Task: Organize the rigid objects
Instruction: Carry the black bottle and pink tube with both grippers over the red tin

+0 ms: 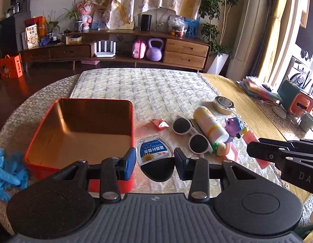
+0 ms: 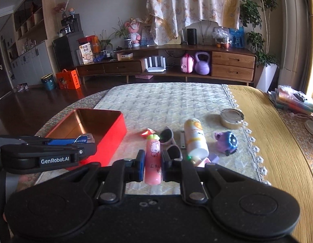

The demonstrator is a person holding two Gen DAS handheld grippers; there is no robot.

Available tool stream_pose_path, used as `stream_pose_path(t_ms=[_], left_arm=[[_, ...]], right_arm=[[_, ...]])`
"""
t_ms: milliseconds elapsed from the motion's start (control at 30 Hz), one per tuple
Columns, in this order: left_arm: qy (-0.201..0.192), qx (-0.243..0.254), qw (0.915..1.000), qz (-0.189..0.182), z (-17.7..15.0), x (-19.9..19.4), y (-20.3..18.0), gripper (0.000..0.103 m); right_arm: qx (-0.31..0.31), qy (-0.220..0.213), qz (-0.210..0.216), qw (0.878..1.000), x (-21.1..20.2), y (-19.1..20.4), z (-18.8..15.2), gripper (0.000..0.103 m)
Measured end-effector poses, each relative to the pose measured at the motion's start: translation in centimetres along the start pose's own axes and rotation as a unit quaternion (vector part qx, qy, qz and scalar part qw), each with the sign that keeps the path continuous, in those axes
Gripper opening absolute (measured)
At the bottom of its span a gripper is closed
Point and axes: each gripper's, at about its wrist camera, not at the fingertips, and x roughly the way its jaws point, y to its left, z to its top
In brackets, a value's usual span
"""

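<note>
My left gripper (image 1: 154, 162) is shut on a small clear case with a blue label and a black end (image 1: 155, 158), held above the mat just right of the open red tin (image 1: 79, 133). My right gripper (image 2: 153, 166) is shut on a pink carrot-shaped tube (image 2: 153, 160) with a green tip, lifted over the mat. On the mat lie white sunglasses (image 1: 189, 134), a yellow-and-white bottle (image 1: 210, 124), a purple toy (image 1: 234, 126), a red wrapper (image 1: 160, 124) and a round metal tin (image 1: 224, 105). The right gripper's arm (image 1: 284, 156) shows at the right edge of the left wrist view.
Blue gloves (image 1: 6, 170) lie left of the red tin. A quilted mat (image 1: 148, 89) covers the table, with a yellow cloth (image 2: 267, 121) to the right. Stacked papers (image 2: 292, 99) and an orange-and-green appliance (image 1: 296, 99) sit at the far right. A wooden sideboard (image 2: 231, 64) stands behind.
</note>
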Motion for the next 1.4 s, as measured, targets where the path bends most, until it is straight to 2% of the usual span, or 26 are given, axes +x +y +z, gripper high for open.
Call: stream_pose_path(t_ms=[367,700,1133,1400], left_arm=[[-0.004,-0.009,0.9992,0.038,3.8,-0.2,7.3,0.040],[0.015,-0.030,0.9977,0.059,5.6,3.9,12.3,0.040],[0.049,-0.030,0.9962,0.066,7.2,11.6,14.7,0.040],[0.085,-0.013,0.9944,0.061,7.0,15.1,14.6,0.040]], right_arm=[[-0.049,0.005,0.041,0.998,3.3,6.3,2.8,0.015],[-0.071,0.028,0.066,0.995,9.0,10.0,4.4,0.015],[-0.117,0.078,0.062,0.988,18.4,12.2,4.8,0.015],[-0.122,0.119,0.063,0.983,21.8,12.7,3.9,0.015]])
